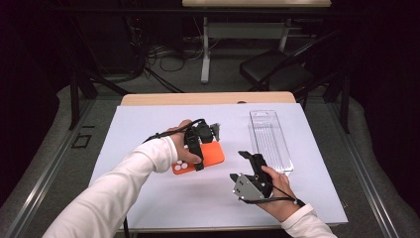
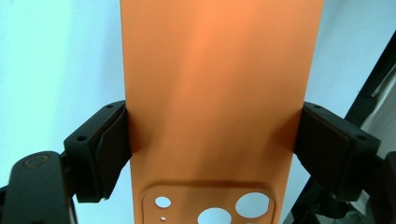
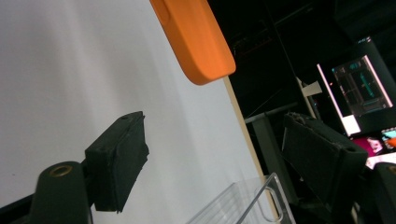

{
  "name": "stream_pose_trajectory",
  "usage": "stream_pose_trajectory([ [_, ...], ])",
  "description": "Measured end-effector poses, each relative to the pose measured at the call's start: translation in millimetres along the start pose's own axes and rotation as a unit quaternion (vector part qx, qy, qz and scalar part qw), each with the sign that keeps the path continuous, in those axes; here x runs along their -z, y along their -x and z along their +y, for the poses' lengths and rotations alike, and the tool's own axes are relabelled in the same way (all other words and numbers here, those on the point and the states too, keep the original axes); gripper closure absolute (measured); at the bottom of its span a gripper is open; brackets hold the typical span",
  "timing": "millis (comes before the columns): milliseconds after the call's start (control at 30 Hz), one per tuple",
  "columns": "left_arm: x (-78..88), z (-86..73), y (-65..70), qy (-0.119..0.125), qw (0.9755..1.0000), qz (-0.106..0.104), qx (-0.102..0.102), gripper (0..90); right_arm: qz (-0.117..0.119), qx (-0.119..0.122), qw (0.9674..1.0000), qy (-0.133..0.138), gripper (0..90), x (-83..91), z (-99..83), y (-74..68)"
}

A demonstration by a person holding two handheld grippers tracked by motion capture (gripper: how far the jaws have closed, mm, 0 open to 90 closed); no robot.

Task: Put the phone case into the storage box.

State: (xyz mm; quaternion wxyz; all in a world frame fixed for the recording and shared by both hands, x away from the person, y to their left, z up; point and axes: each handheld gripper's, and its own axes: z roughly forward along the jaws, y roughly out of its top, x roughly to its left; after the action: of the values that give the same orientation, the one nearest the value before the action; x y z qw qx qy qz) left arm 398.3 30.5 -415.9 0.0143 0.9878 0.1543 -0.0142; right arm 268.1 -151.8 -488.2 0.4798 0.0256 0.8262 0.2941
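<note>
An orange phone case (image 1: 212,154) with camera cut-outs is held just above the white mat (image 1: 143,129), left of centre. My left gripper (image 1: 196,151) is shut on it; in the left gripper view both pads (image 2: 109,140) press the long edges of the orange phone case (image 2: 219,88), near the cut-out end. My right gripper (image 1: 251,158) hovers low at the front right with its jaws wide apart and nothing between them. From the right gripper view, that right gripper (image 3: 219,149) points past the tip of the orange phone case (image 3: 198,42) toward a clear plastic package (image 3: 238,205).
The clear plastic package (image 1: 270,139) lies lengthwise on the right half of the mat, just beyond my right gripper. A wooden table edge (image 1: 208,98) shows behind the mat. A dark chair (image 1: 277,69) and a second table's legs stand farther back on the floor.
</note>
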Motion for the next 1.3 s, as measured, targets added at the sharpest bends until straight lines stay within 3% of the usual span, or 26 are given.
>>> stream_pose_trajectory([
  [267, 3.9, 6.9, 2.3, -0.005, 0.9999, -0.005, -0.009, 15.9, -0.008, 0.062, 0.998, 0.008, 25.9, -8.0, 6.6, 2.6],
  [533, 9.9, 13.0, 3.9, 0.003, 0.9999, -0.01, -0.012, 16.0, -0.019, 0.121, 0.9924, 0.006, 32.4, -13.6, 12.1, 4.6],
  [800, 10.8, 19.6, 7.0, 0.004, 0.9998, -0.015, -0.015, 15.9, -0.035, 0.155, 0.9873, -0.001, 40.3, -21.6, 16.1, 1.6],
  [1100, 11.9, 22.3, 7.3, 0.006, 0.9998, -0.014, -0.014, 15.9, -0.045, 0.176, 0.9833, 0.002, 46.1, -27.2, 16.1, 0.2],
  [1200, 11.6, 24.4, 8.5, 0.005, 0.9997, -0.017, -0.014, 15.9, -0.04, 0.177, 0.9834, 0.002, 46.7, -28.8, 16.5, -1.3],
  [1300, 9.8, 26.8, 11.0, 0.006, 0.9996, -0.021, -0.015, 16.0, -0.054, 0.191, 0.98, 0.001, 48.3, -29.0, 17.1, -3.8],
])
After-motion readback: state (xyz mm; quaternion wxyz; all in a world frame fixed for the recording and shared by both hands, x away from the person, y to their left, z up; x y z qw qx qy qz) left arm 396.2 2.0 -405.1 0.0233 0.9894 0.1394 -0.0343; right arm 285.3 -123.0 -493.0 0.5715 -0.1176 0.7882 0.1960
